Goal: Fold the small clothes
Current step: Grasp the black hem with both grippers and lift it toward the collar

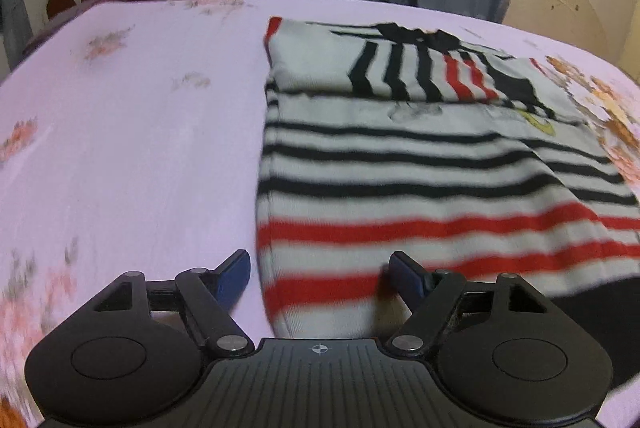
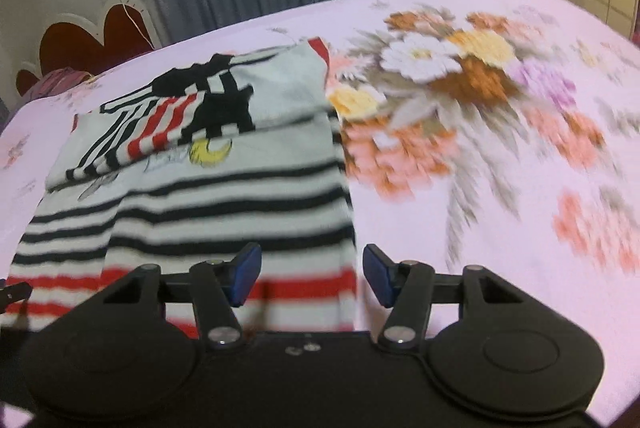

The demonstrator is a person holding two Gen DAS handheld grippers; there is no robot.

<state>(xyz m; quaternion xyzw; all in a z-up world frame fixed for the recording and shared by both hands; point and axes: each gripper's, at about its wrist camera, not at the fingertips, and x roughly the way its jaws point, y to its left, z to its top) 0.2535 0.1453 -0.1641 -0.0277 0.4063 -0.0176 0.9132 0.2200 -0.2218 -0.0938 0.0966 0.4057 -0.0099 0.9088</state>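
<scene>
Both claws hang spread and empty, the left claw (image 1: 320, 276) and right claw (image 2: 312, 274) each straddling a near corner of the shirt (image 1: 420, 155), so a shallow pinch could drag its folded sleeves loose.

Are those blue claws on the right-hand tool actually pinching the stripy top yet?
Apart. In the right wrist view the right gripper has its jaws open over the side edge of the striped garment; the blue pads press on no fabric.
</scene>
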